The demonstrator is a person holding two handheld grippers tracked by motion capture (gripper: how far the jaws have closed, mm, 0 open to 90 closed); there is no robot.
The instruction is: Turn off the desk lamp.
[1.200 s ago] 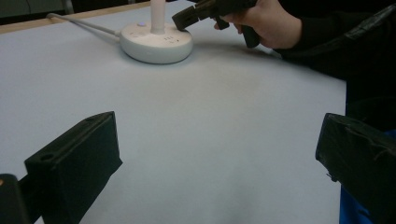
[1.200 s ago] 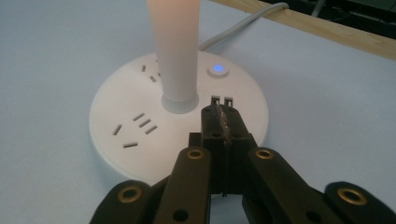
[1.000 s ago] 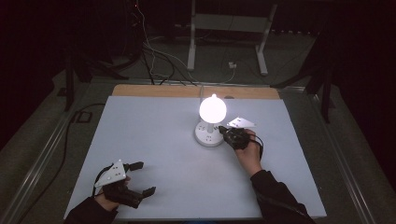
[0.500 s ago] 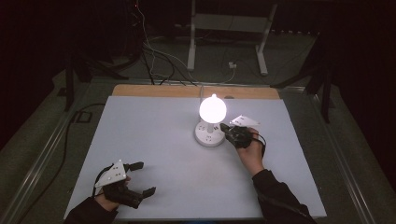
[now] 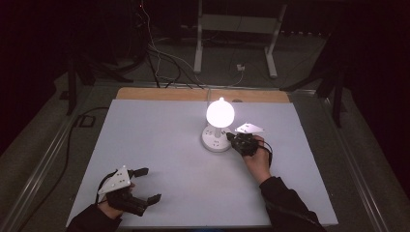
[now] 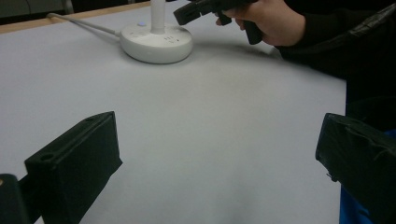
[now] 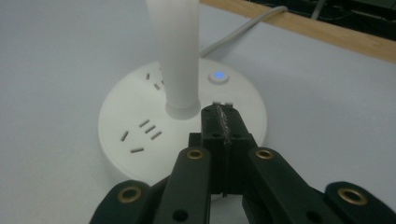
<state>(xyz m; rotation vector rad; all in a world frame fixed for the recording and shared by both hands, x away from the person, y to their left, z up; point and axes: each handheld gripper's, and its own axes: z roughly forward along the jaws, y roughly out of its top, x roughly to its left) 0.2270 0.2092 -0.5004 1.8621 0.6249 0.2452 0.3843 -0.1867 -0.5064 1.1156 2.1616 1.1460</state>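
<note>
1. One left gripper point(image 5: 145, 184) sits near the table's near left corner, held in one hand point(image 5: 113, 200). Its two jaws stand wide apart with nothing between them, so it is released. In the left gripper view the two black jaws frame bare tabletop.

2. One table point(image 5: 145, 130), covered by a pale grey sheet, lies under both grippers. A strip of wood point(image 5: 159, 94) shows along its far edge, beyond both claws.

3. One lamp base point(image 5: 215, 140), round and white, stands well ahead and to the right of the left gripper, and just beside the right one. From the left gripper view it sits far ahead, left of centre point(image 6: 156, 42).

4. One white stem point(image 7: 177, 56) rises from the middle of the base, just beyond the right gripper's tips and a little to their left. One glowing round bulb point(image 5: 220, 112) tops it, above the right claw's tips.

5. On the base, one small blue-lit button point(image 7: 218, 75) lies just ahead of the right jaws. Two groups of socket slots point(image 7: 142, 130) are visible to their left.

6. One grey cord point(image 7: 243, 25) runs from the base away toward the wooden edge.

7. One right gripper point(image 5: 232, 138) reaches the base's right side, held by the other hand point(image 5: 256, 157). In the right gripper view its jaws point(image 7: 223, 116) are clenched together, pressed flat with nothing between them, tips over the base's top.
</note>
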